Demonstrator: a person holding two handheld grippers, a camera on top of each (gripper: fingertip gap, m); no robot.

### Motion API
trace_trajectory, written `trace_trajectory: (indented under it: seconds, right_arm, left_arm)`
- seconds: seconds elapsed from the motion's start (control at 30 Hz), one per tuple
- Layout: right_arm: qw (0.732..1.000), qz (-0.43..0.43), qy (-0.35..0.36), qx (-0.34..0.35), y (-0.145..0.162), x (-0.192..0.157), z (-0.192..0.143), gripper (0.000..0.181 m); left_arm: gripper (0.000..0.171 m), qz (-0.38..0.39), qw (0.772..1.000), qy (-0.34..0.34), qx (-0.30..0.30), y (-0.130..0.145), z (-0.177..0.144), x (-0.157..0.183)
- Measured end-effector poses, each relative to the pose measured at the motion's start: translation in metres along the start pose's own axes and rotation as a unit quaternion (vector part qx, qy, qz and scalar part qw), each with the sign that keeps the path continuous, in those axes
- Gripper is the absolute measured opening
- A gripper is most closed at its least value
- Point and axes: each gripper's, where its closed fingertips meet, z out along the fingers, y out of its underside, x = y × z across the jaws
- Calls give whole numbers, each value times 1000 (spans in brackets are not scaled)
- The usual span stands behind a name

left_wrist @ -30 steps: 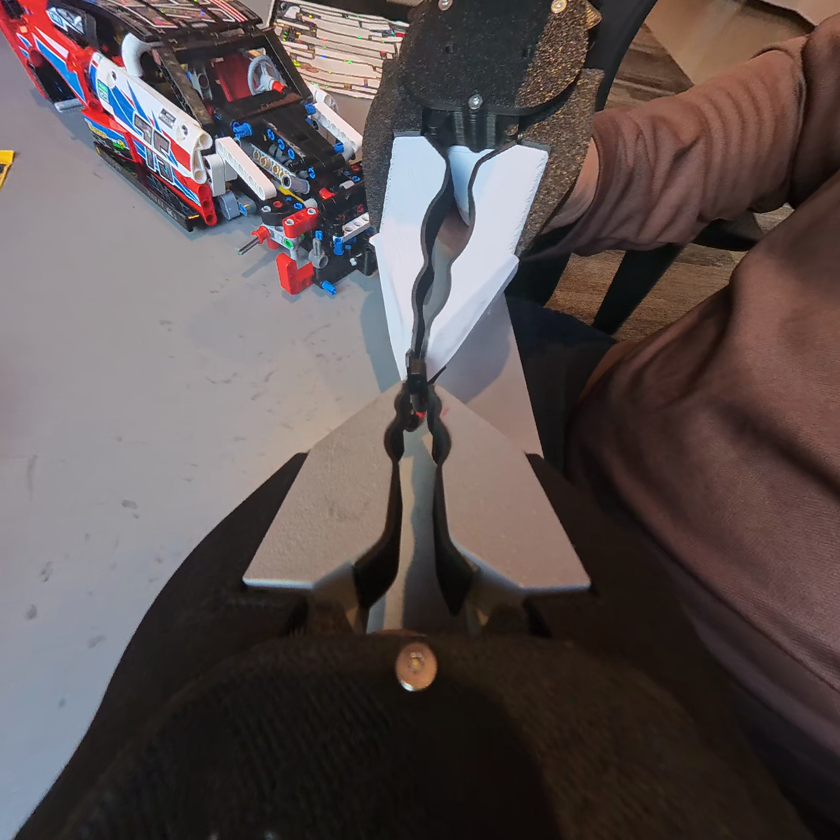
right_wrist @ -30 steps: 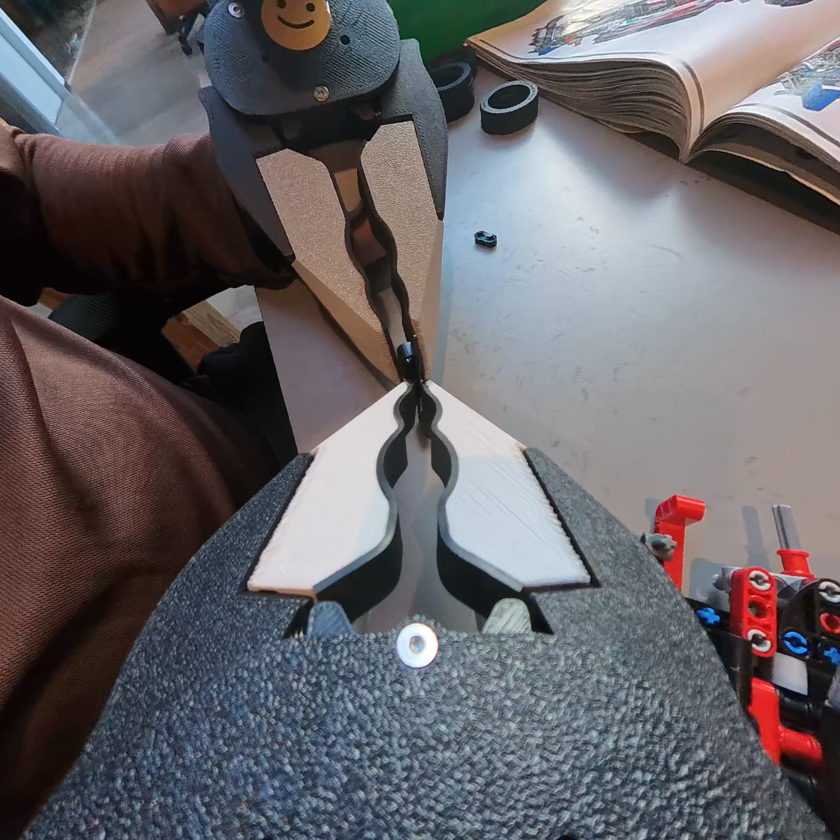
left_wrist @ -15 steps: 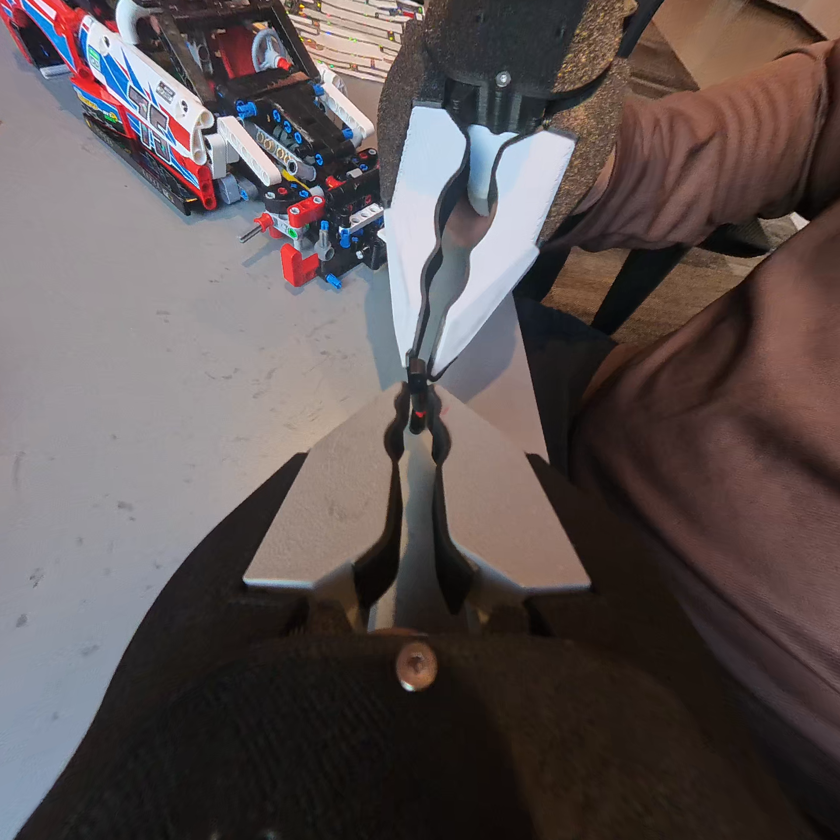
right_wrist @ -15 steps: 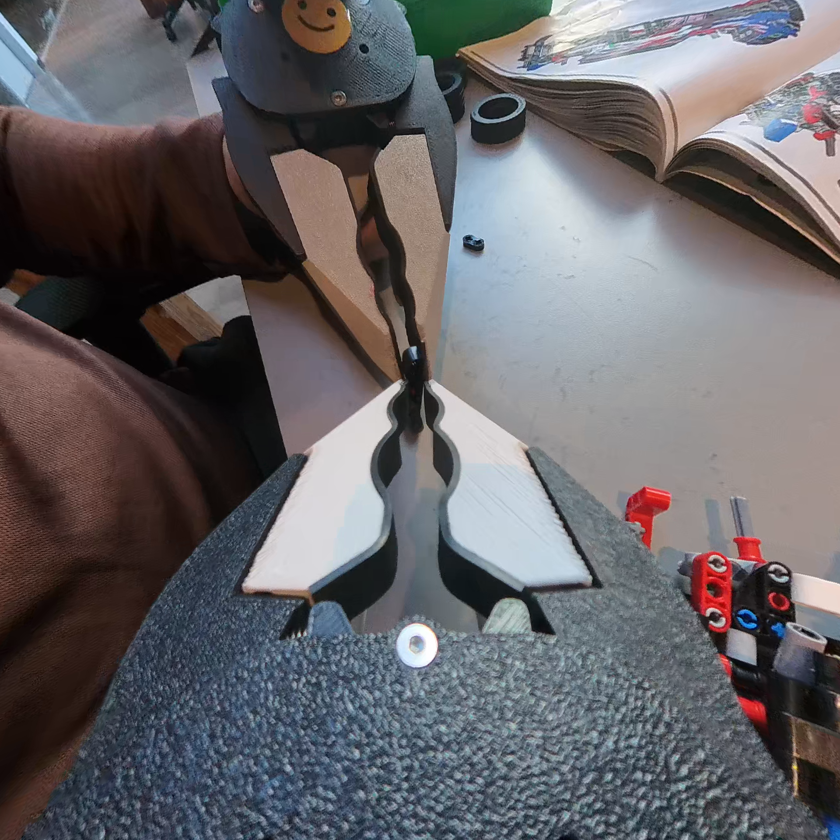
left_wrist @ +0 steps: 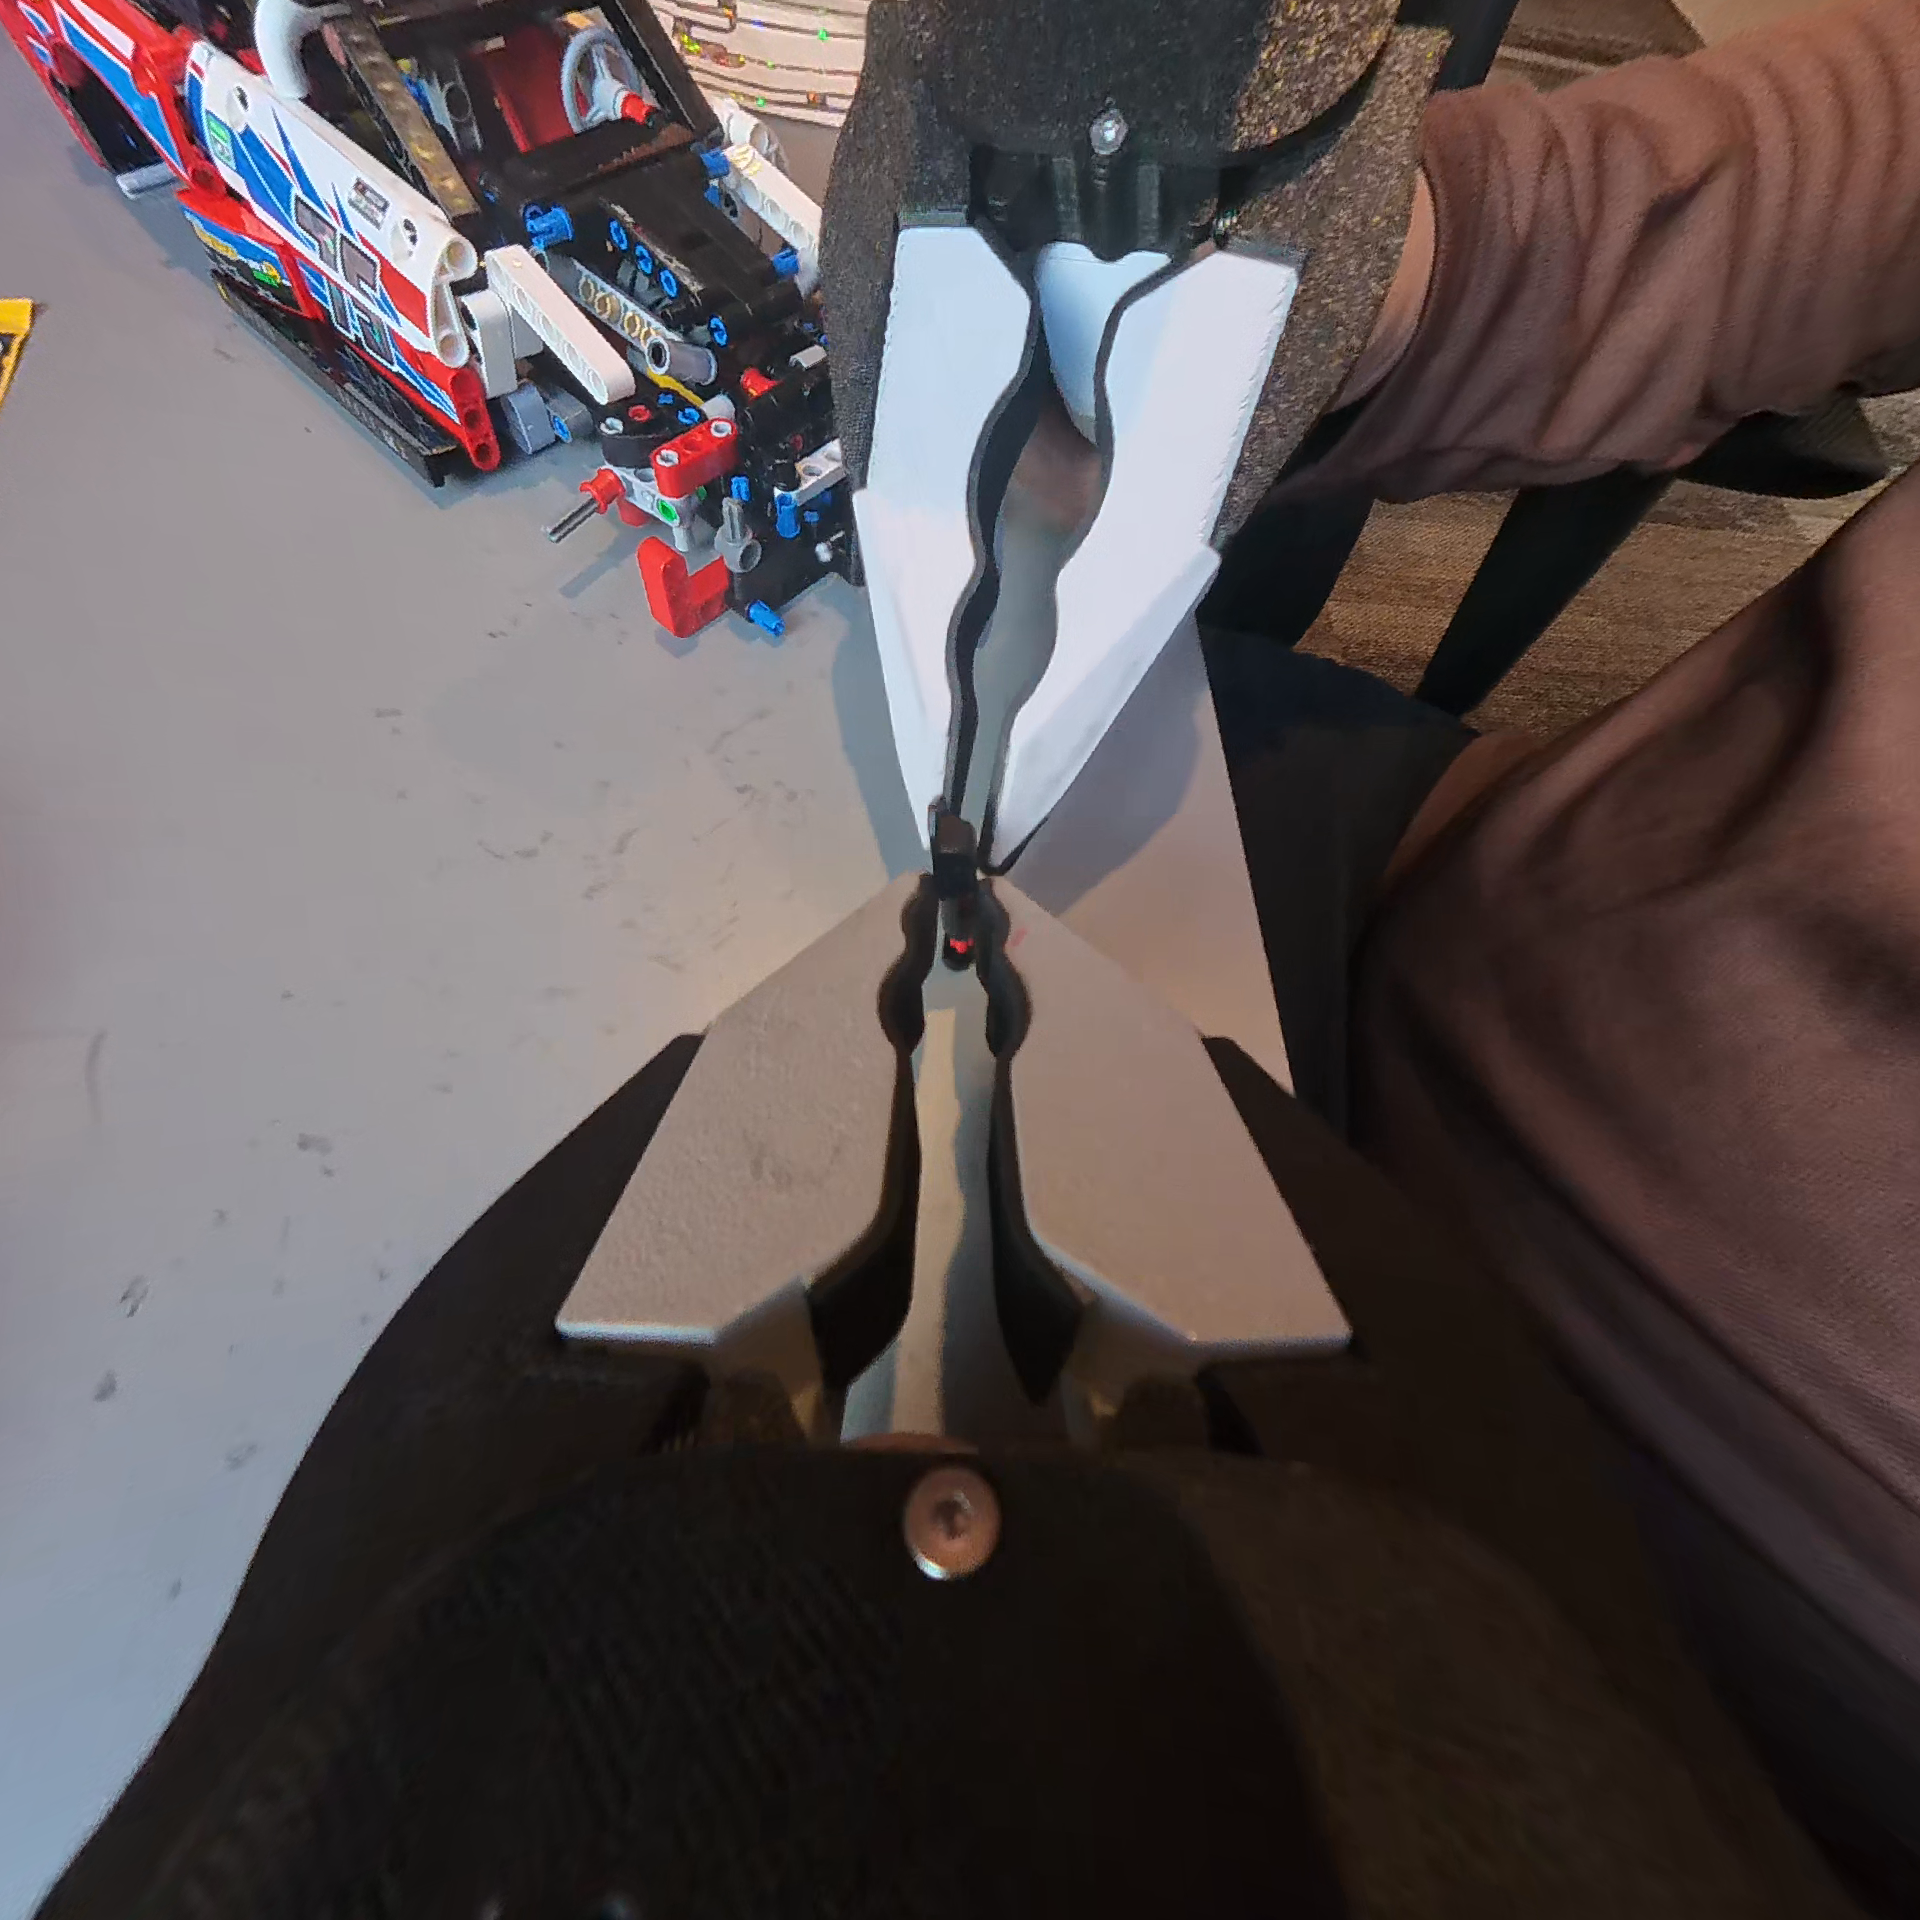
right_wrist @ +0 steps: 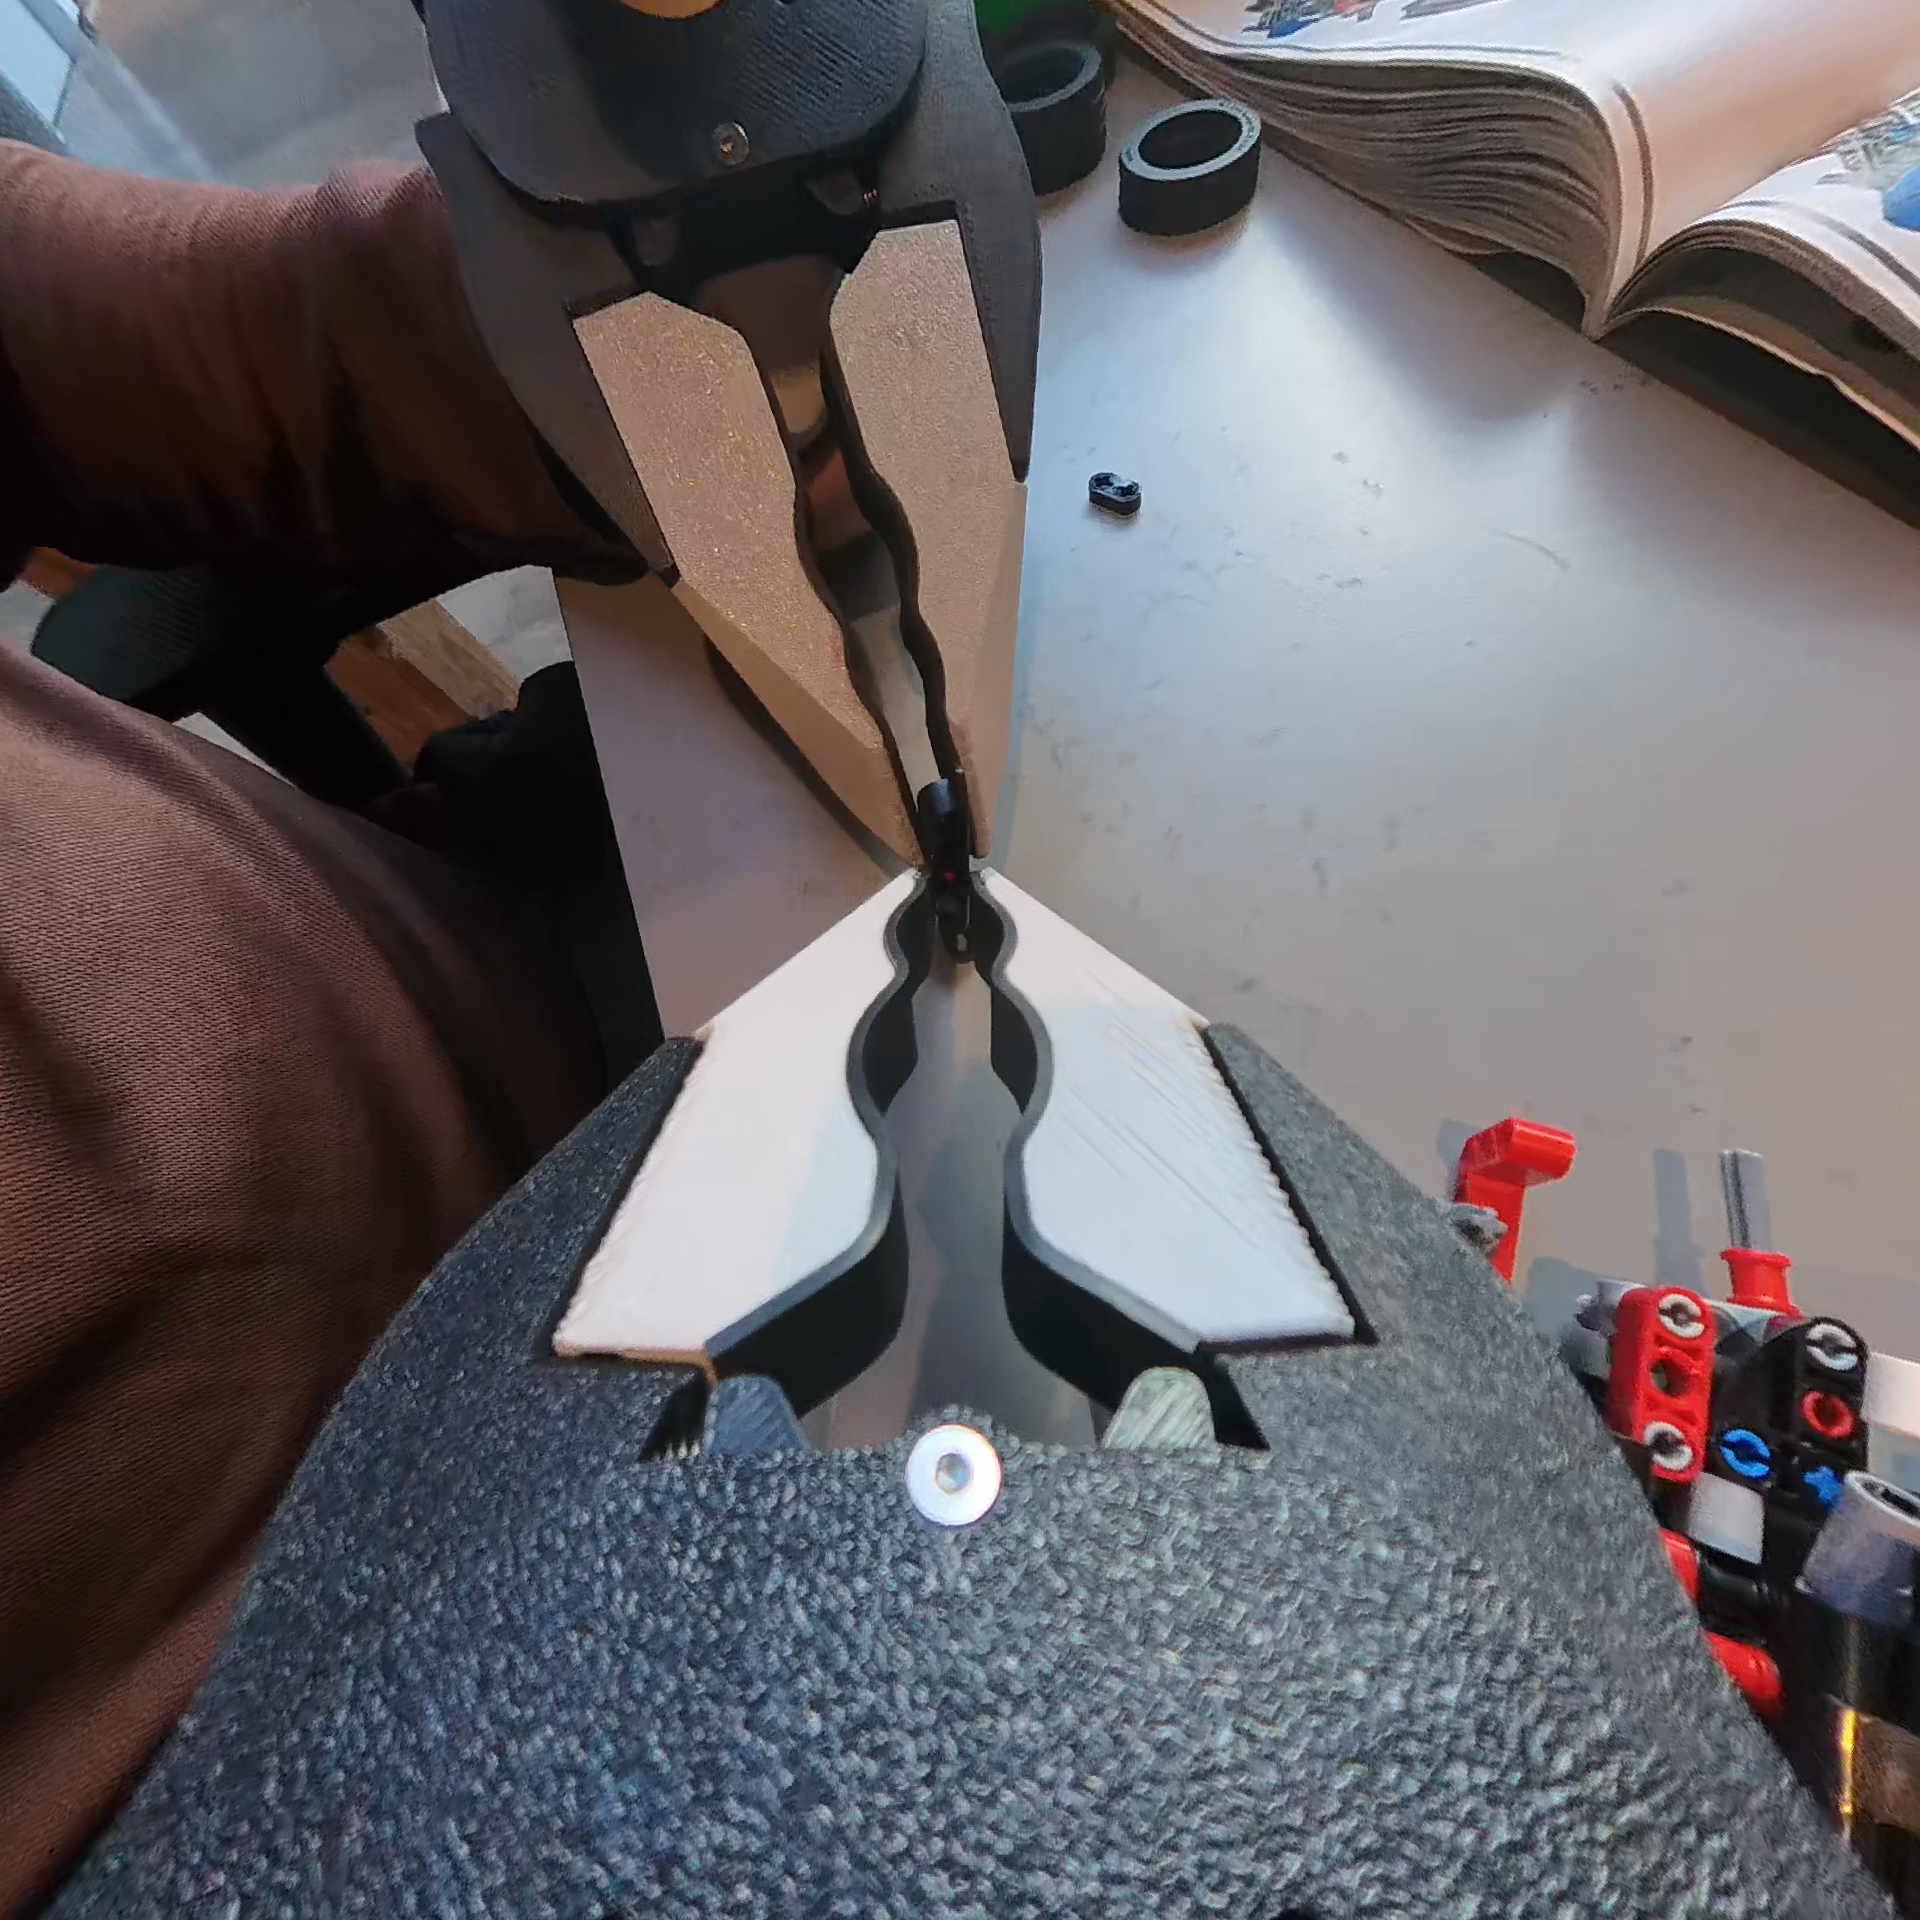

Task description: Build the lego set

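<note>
Above the desk's (left_wrist: 312, 935) near edge, the left gripper (left_wrist: 954, 935) and right gripper (right_wrist: 951, 914) met tip to tip, both sets of fingers closed on one small black pin piece (left_wrist: 954, 862). The sticker-covered race car model (left_wrist: 416, 260) sat farther back.

a pale grey table (left_wrist: 312, 935) fills most of both views, its top scuffed with small dark marks and lit by soft daylight. its near edge runs past a black chair frame (left_wrist: 1496, 582) standing on a brownish carpeted floor (left_wrist: 1558, 561). in the right wrist view, beyond the table's near corner, a strip of light wooden floor (right_wrist: 426, 675) shows, and a bright pane like a window (right_wrist: 42, 62) sits at the top left.
</note>
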Motion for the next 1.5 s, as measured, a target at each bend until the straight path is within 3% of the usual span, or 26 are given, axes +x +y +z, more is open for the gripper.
trace_trajectory:
  seconds: [0.73, 1.3, 1.5]
  right_arm:
    - [997, -56, 53, -25, 3, 3, 3, 1]
    - [982, -148, 96, -66, 2, 0, 5, 2]
    - [986, -129, 85, -60, 5, 1, 3, 2]
  left_arm:
    - [4, 3, 1000, -6, -14, 4, 2, 1]
    - [4, 35, 999, -34, -20, 8, 0, 2]
    - [3, 35, 999, -33, -19, 6, 2, 2]
